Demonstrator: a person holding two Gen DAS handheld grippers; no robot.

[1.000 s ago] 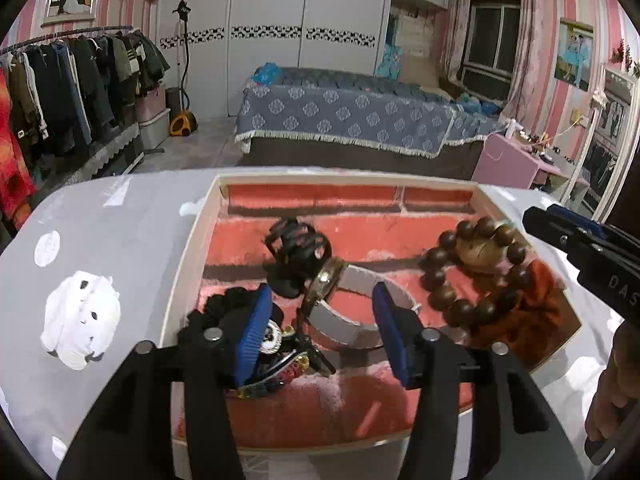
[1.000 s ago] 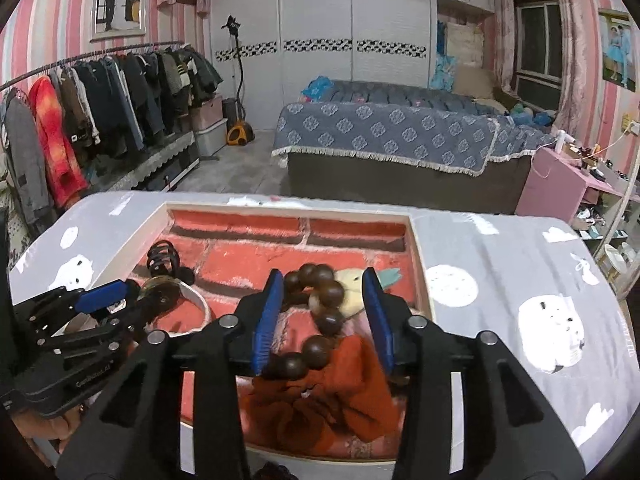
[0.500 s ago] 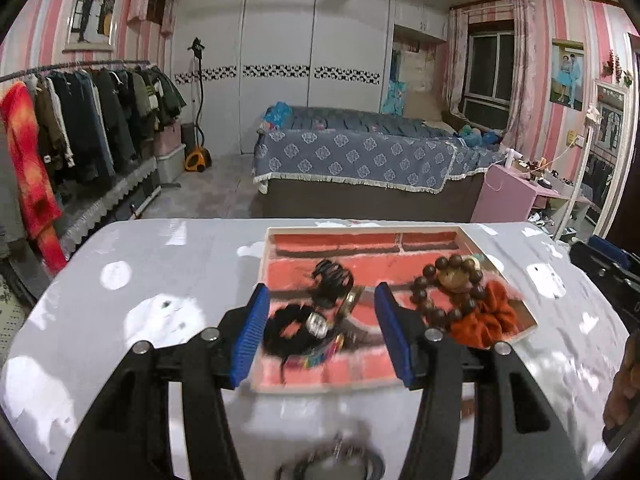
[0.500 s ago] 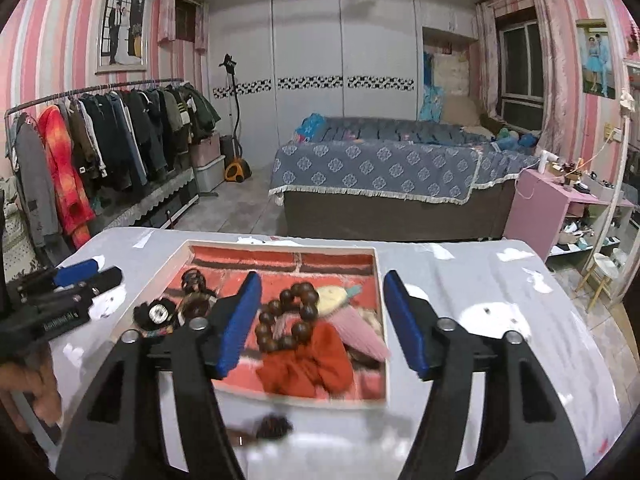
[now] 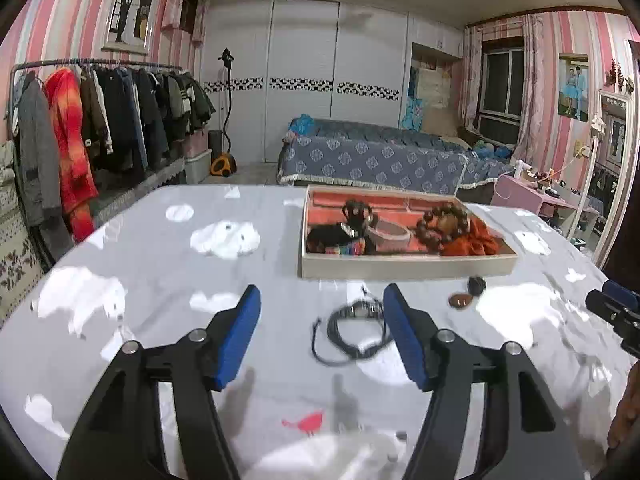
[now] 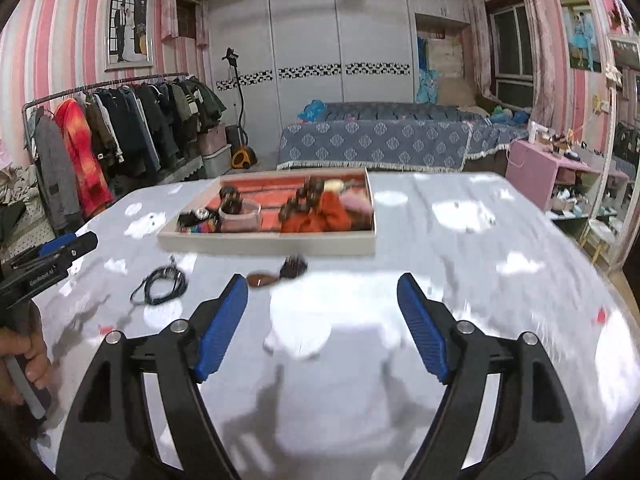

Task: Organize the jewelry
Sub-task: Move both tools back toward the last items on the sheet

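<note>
Opening empty, left hand-held gripper [image 5: 322,334], right hand-held gripper [image 6: 320,320], cord bracelet [image 5: 352,334] on table.

The near half of the tabletop [image 5: 152,280] is bare cloth, open to either gripper. Ahead of the left gripper [image 5: 322,338] lies a coiled dark cord bracelet [image 5: 352,334], just inside its right finger. Beyond, two small items — a brown oval piece [image 6: 260,280] and a dark hair clip [image 6: 294,268] — sit just before the tray [image 6: 264,244], whose raised wall blocks a level approach. The tray's inside is crowded; bare tabletop flanks it on both sides.
</note>
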